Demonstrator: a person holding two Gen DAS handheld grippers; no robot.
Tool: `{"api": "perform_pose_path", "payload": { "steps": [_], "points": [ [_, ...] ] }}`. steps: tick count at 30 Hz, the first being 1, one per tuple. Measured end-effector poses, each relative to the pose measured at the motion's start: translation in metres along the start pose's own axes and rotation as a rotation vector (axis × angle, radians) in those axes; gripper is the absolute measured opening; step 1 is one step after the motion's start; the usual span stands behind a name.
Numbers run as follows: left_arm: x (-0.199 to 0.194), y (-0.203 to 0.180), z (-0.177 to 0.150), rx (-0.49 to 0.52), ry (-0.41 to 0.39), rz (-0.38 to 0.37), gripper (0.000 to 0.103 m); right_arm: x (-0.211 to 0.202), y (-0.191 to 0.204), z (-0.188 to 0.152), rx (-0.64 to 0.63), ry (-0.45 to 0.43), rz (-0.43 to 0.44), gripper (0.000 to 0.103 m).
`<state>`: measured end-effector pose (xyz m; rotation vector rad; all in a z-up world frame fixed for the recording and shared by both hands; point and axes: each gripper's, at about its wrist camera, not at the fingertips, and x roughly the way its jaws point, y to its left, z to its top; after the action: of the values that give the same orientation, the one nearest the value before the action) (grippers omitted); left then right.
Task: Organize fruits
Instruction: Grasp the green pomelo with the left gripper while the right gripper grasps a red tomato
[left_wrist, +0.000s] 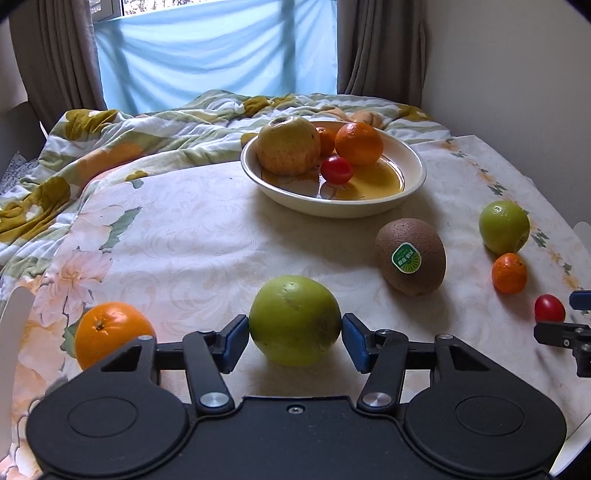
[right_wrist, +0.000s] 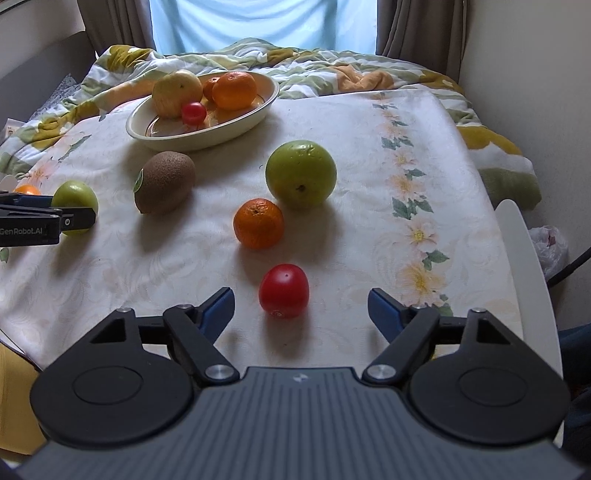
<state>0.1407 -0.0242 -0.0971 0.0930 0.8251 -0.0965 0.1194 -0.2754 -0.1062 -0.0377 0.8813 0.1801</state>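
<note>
A cream bowl (left_wrist: 413, 184) at the back holds a yellow apple (left_wrist: 288, 144), an orange (left_wrist: 359, 143), a smaller orange behind and a cherry tomato (left_wrist: 336, 170). My left gripper (left_wrist: 294, 338) is open, its blue pads on either side of a green fruit (left_wrist: 294, 319), close to it. An orange (left_wrist: 110, 330) lies to its left, a kiwi (left_wrist: 410, 256) to its right. My right gripper (right_wrist: 301, 308) is open with a red tomato (right_wrist: 283, 290) between its fingertips, untouched. A small orange (right_wrist: 258, 223) and a green apple (right_wrist: 301, 180) lie beyond it.
A flowered cloth (right_wrist: 369, 236) covers the table. A rumpled quilt (left_wrist: 110, 147) lies behind and left of the bowl. Curtains and a blue sheet hang at the back. A white chair back (right_wrist: 524, 266) stands at the right edge.
</note>
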Motion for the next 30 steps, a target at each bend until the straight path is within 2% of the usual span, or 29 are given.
{"api": "perform_pose_path", "payload": {
  "steps": [4, 18, 21, 22, 24, 30],
  "points": [
    [-0.001, -0.001, -0.002, 0.009, -0.003, 0.002, 0.059, 0.003, 0.0, 0.001, 0.002, 0.004, 0.0, 0.083],
    [-0.012, 0.002, -0.012, -0.015, 0.005, -0.004, 0.059, 0.007, 0.004, 0.004, -0.028, 0.01, 0.009, 0.069],
    [-0.014, 0.002, -0.014, -0.021, 0.001, -0.004, 0.059, 0.009, 0.007, 0.004, -0.053, 0.008, 0.013, 0.059],
    [-0.015, 0.002, -0.015, -0.024, 0.002, -0.005, 0.059, 0.009, 0.009, 0.004, -0.061, 0.006, 0.015, 0.051],
    [-0.017, 0.003, -0.016, -0.035, 0.003, -0.012, 0.059, 0.008, 0.011, 0.005, -0.069, 0.006, 0.014, 0.045],
    [-0.029, 0.007, -0.014, -0.064, -0.014, -0.021, 0.059, 0.001, 0.013, 0.009, -0.063, -0.002, 0.021, 0.045]
  ]
}}
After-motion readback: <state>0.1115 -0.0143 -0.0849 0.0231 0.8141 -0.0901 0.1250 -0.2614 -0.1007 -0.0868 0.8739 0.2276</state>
